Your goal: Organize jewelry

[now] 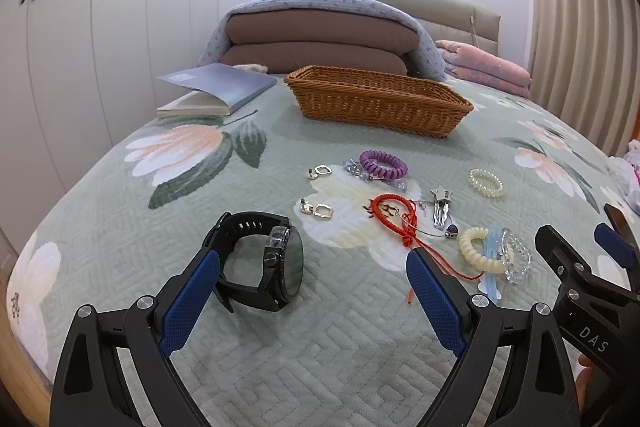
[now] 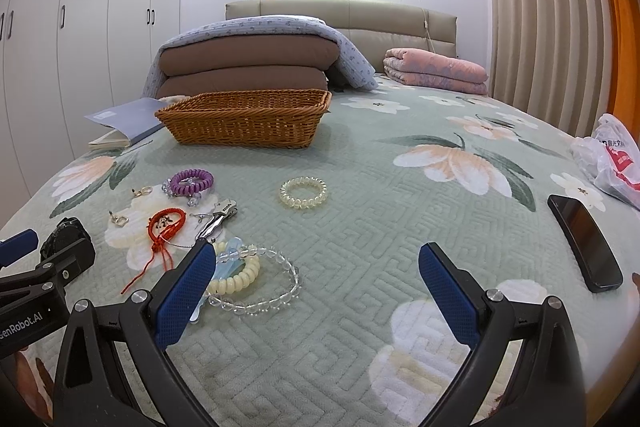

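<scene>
A black wristwatch (image 1: 260, 263) lies on the bed quilt between the fingers of my left gripper (image 1: 313, 259), close to the left pad; the gripper is open and touches nothing. Beyond it lie two silver earrings (image 1: 316, 209), a red cord bracelet (image 1: 394, 211), a purple spiral hair tie (image 1: 383, 165) and a star hair clip (image 1: 442, 205). My right gripper (image 2: 316, 251) is open and empty. A cream spiral tie (image 2: 236, 279) and a clear bead bracelet (image 2: 260, 287) lie by its left finger. A clear spiral tie (image 2: 303, 191) sits farther off. The wicker basket (image 2: 244, 119) stands behind.
A book (image 1: 216, 91) lies left of the basket. Stacked brown cushions (image 2: 244, 67) and a pink folded blanket (image 2: 436, 71) fill the head of the bed. A black phone (image 2: 584, 243) and a plastic bag (image 2: 612, 159) lie at the right edge. Wardrobes line the left wall.
</scene>
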Demonstrator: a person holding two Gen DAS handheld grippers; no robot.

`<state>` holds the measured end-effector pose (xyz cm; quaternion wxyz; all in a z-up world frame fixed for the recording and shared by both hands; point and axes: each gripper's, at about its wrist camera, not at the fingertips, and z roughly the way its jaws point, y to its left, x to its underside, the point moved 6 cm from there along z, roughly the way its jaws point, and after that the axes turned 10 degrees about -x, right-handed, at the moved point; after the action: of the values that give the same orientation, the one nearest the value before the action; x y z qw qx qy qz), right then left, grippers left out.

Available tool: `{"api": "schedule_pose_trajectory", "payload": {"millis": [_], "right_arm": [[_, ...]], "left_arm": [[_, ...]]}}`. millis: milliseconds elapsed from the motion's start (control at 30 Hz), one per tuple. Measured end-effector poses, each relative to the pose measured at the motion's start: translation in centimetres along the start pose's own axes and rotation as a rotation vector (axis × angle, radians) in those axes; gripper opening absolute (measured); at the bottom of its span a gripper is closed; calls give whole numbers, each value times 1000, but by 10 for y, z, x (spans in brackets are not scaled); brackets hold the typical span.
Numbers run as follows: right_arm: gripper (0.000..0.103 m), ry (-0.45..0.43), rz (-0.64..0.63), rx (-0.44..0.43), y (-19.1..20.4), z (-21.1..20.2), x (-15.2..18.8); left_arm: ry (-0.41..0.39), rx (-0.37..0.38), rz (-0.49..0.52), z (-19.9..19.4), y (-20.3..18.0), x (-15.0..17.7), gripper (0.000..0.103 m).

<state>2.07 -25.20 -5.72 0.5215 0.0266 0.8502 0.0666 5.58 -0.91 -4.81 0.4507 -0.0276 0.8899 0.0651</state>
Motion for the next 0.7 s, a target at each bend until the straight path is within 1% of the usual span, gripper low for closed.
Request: {"api": "schedule_pose_trajectory", "payload": {"millis": [133,233,300,367,400,433,533,600,633,667,700], "right_arm": [[102,20,-17,3,0,-1,-11],[102,18,-45,2,-2,-1,-27],[102,28,-65,-3,-3,2,-35],[99,42,-89,-12,-4,9,-45],[94,53,-100,-19,-5,13,-48],[92,67,-109,-26,-6,17,-51],[89,111,-116,-47,-15,30,-58],[87,141,-109,-69,-22,40,-60],[78,162,-101,-79,-27,46,-61],[70,187,-95,-90,-31,52,-61],[57,217,-90,-99,-35,59,-61]], "left_arm": [[-12,-1,6,-6,6,-4,95],[-46,11,-22,-18,24,-15,95],[-57,-8,-28,-23,39,-23,95],[-33,-42,-11,-21,54,-29,95],[-17,-54,-5,-17,61,-31,95],[-5,-61,-2,-15,68,-33,95],[61,-29,-49,1,90,-31,95],[117,26,-90,13,102,-26,94],[138,54,-105,18,103,-23,91],[156,82,-117,24,105,-21,84],[189,110,-116,31,106,-19,79]]}}
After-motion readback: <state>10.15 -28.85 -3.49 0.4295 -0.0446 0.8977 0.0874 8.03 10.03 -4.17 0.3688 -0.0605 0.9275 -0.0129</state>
